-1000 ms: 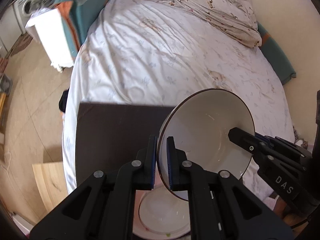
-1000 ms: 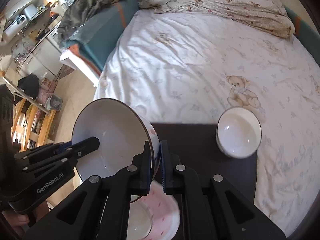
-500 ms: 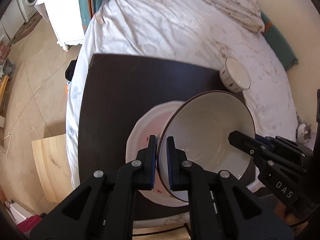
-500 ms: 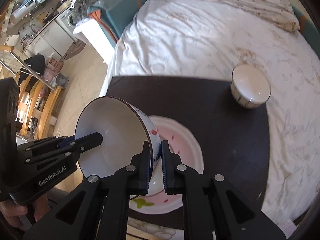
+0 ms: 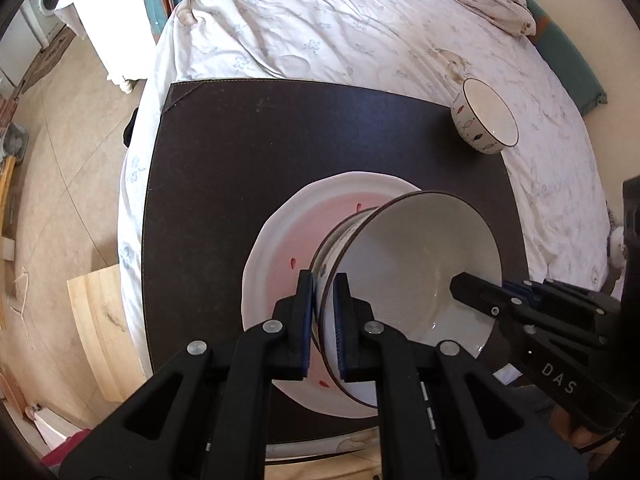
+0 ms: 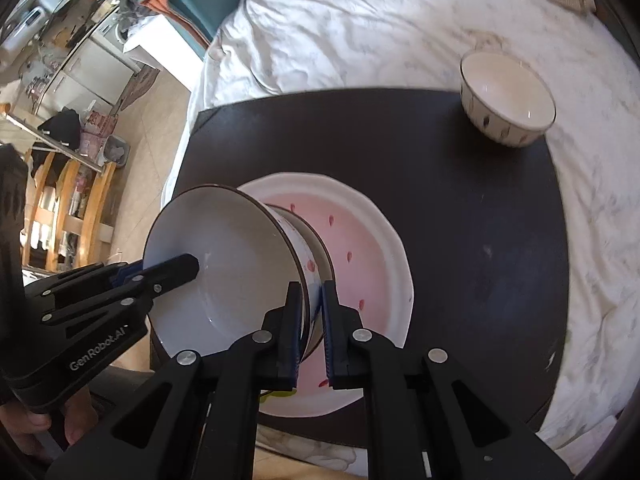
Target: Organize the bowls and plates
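White ceramic large bowl (image 5: 416, 280), gripped at opposite rims by left gripper (image 5: 324, 320) and right gripper (image 6: 311, 322) fingers, hangs tilted over pink-centred plate (image 5: 288, 240); unstacked: small patterned bowl (image 5: 486, 122) beyond fingers.

A dark mat (image 5: 240, 160) lies on the bed (image 5: 340, 20). On the mat stand a plate (image 5: 280, 248) and a small bowl (image 5: 484, 120).

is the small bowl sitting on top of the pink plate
No, the small bowl stands apart at the dark mat's far corner, away from the pink plate.
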The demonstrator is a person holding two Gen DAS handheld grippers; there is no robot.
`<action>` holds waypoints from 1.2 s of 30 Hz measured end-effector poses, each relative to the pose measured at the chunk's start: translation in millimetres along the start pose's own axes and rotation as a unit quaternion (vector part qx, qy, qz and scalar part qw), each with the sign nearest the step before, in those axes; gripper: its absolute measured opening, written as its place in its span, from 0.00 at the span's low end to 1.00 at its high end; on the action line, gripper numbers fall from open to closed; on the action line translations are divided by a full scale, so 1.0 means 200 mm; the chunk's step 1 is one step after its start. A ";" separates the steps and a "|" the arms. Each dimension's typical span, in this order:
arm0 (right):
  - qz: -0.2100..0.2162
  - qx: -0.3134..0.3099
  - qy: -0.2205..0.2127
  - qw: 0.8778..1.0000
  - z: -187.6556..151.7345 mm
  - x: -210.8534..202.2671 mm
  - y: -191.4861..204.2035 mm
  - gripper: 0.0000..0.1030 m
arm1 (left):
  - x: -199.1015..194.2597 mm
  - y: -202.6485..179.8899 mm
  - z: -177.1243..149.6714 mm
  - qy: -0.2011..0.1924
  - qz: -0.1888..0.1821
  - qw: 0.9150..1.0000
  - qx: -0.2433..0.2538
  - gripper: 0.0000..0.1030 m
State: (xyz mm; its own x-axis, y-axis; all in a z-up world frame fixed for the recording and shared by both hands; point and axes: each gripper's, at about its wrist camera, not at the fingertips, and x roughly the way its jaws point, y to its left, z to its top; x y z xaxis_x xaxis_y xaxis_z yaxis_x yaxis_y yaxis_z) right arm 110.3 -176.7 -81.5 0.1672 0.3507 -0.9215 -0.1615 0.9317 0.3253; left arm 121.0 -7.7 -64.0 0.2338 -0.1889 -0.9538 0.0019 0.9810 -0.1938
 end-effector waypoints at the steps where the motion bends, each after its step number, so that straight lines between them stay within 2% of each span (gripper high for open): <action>1: 0.004 0.003 0.000 1.000 0.00 0.00 0.00 0.10 | 0.00 0.00 0.01 0.001 -0.001 1.000 -0.002 0.07; 5: 0.018 0.015 0.009 1.000 0.00 0.00 -0.02 0.13 | 0.00 0.02 0.01 0.010 -0.007 1.000 -0.006 0.09; 10: 0.027 0.030 0.000 0.999 0.02 -0.04 -0.06 0.19 | 0.00 0.06 0.01 0.013 -0.012 1.000 -0.016 0.13; 13: 0.045 0.047 -0.015 0.998 0.01 -0.08 -0.10 0.19 | -0.03 0.08 0.02 0.004 -0.025 0.999 -0.027 0.14; 17: 0.035 0.031 -0.027 0.999 0.02 -0.09 -0.07 0.19 | -0.06 0.07 0.04 -0.017 -0.034 0.999 -0.028 0.14; 18: 0.035 0.026 -0.026 0.999 0.02 -0.08 -0.06 0.19 | -0.06 0.06 0.05 -0.015 -0.043 0.999 -0.025 0.12; 19: 0.036 0.028 -0.023 0.999 0.03 -0.07 -0.06 0.14 | -0.05 0.05 0.05 -0.014 -0.048 0.998 -0.023 0.10; 22: 0.037 0.038 -0.013 0.999 0.03 -0.05 -0.08 0.10 | -0.06 0.04 0.06 -0.018 -0.044 0.999 -0.023 0.09; 25: 0.068 0.075 0.000 0.995 0.04 -0.05 -0.14 0.11 | -0.08 0.06 0.08 -0.012 -0.065 0.997 -0.042 0.09; 28: 0.106 0.124 0.023 0.986 0.04 -0.01 -0.22 0.11 | -0.07 0.05 0.11 -0.014 -0.061 0.997 -0.041 0.09; 31: 0.119 0.140 0.034 0.982 0.04 0.02 -0.24 0.11 | -0.08 0.03 0.12 -0.021 -0.052 0.998 -0.036 0.09; 34: 0.129 0.151 0.046 0.979 0.03 0.02 -0.25 0.11 | -0.07 0.04 0.14 -0.013 -0.068 0.997 -0.046 0.09; 36: 0.139 0.168 0.051 0.975 0.02 0.03 -0.27 0.12 | -0.06 0.03 0.15 -0.012 -0.063 0.997 -0.041 0.09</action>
State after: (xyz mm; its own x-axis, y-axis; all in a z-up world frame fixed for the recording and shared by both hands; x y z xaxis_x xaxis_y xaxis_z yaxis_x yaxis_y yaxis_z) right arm 124.5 -225.1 -104.7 0.0622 0.5988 -0.7984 0.1441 0.7862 0.6009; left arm 146.8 2.2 -47.0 0.2597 -0.3085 -0.9151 -0.0457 0.9426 -0.3308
